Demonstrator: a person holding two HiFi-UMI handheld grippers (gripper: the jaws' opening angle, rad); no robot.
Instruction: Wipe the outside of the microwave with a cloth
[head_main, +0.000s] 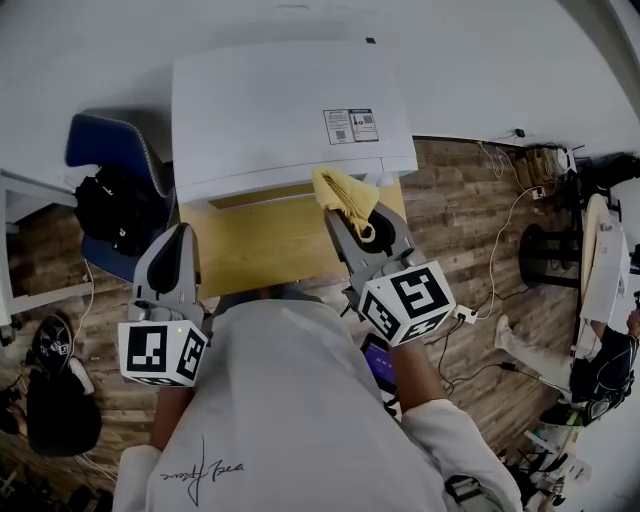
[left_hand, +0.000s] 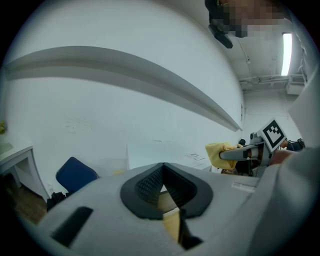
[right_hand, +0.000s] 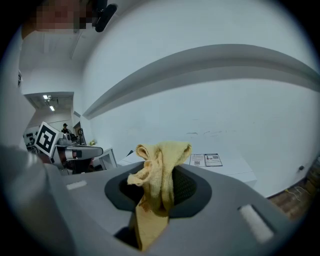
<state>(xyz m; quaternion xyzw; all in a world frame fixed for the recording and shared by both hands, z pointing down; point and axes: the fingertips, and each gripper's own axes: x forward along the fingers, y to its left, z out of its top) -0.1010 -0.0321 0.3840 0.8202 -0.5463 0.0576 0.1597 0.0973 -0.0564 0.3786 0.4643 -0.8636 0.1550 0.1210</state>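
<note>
**Cloth clamped in the right hand-held gripper, by the microwave's front**

We see the right hand-held gripper (head_main: 355, 222) (right_hand: 161, 192) closed tight on a yellow cloth (head_main: 345, 195) (right_hand: 160, 162). The cloth is bunched between the dark pads, with a crumpled fold rising above the jaws and a flat strip hanging below them. In the head view the cloth sits at the front right part of the white microwave (head_main: 290, 110). We cannot tell whether it touches the casing.

The left hand-held gripper (head_main: 178, 245) (left_hand: 162, 187) is held off to the left, over the wooden desk (head_main: 255, 250). Its jaws are brought together at the tips and nothing is between them.

The microwave stands on the desk with a printed label (head_main: 350, 126) on its top. No view shows its inside.
</note>
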